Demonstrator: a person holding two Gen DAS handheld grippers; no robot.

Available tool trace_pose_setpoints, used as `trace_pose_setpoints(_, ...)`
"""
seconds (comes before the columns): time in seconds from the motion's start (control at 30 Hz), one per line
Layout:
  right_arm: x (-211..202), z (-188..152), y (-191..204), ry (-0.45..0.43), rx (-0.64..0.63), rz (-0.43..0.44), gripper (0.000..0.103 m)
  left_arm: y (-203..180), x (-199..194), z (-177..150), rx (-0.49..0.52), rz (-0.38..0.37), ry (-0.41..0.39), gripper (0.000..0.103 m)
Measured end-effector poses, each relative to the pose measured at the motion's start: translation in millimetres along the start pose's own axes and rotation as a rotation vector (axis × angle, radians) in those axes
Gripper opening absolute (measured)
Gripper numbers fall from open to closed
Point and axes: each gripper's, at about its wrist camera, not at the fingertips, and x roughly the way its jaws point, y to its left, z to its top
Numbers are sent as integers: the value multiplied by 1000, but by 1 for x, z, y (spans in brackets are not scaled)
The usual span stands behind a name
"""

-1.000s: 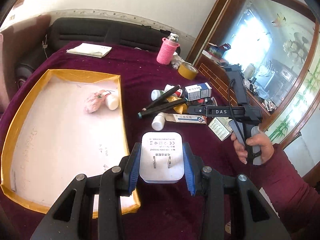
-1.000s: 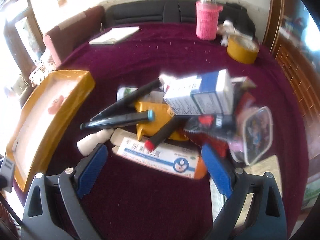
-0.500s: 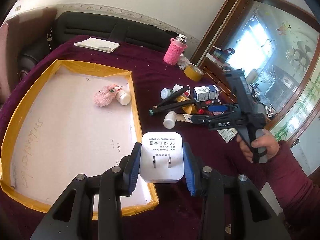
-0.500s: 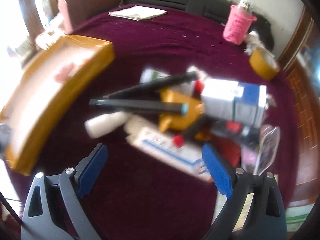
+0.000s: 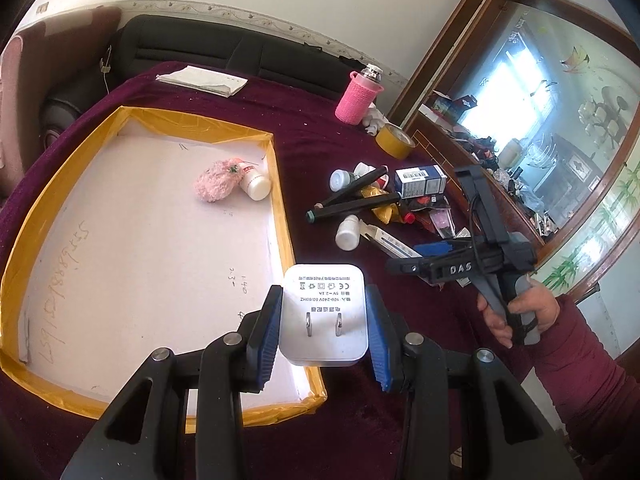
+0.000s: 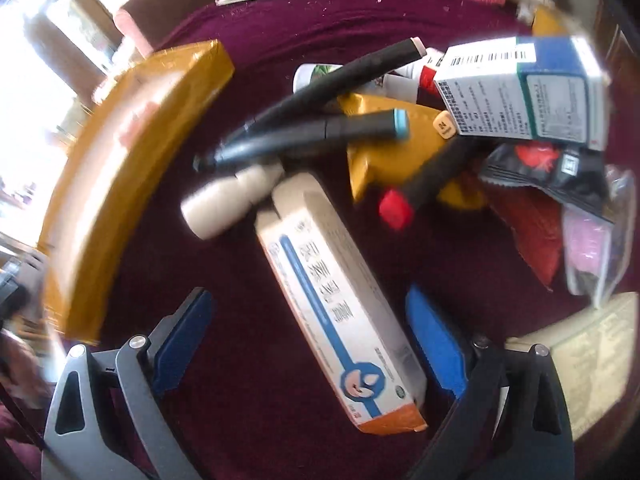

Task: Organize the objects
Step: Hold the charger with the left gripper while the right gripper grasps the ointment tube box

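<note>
A: How many black markers [image 5: 354, 205]?
B: Three, one red-capped. Two white bottles [image 5: 347, 233] in the pile, one more in the tray [image 5: 280, 208].
A: Boxes?
B: Two: a long carton [image 6: 340, 304], a blue-and-white box [image 6: 520, 92]. One charger [image 5: 323, 316].

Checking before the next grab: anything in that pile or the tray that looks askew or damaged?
No damage or spill shows. The pile is a jumble: two black markers lie crossed over a yellow packet, and the blue and white box sits tilted on top. The long carton lies askew between the open right gripper pads. The tray looks orderly.
</note>
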Motion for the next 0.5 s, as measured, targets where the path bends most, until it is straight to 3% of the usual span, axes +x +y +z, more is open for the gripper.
trace_pose_setpoints(0.03, 2, -5, 7, -16, -25, -58, 94, -2, 0, -1, 4, 3, 1, 34)
trace_pose_setpoints(0.1, 3, -12, 15, -52, -43, -166, 79, -5, -3, -1, 10, 16, -1, 34)
trace_pose_setpoints(0.13, 1, -14, 15, -74, -27, -168, 72, -6, -5, -1, 12, 22, -5, 34)
trace_pose_setpoints(0.2, -6, -17, 15, -94, 6, -177, 33, -6, -12, 2, 12, 30, -18, 34)
trace_pose_setpoints(0.23, -9, -18, 12, -91, 28, -165, 25, -6, -16, 3, 12, 38, -27, 34)
trace_pose_setpoints(0.37, -18, -15, -5, -78, 114, -94, 20, -4, -34, 9, 22, 75, -70, 34)
trace_pose_setpoints(0.5, -32, -25, -12, -119, 189, 25, 19, 3, -51, 20, 23, 89, -96, 34)
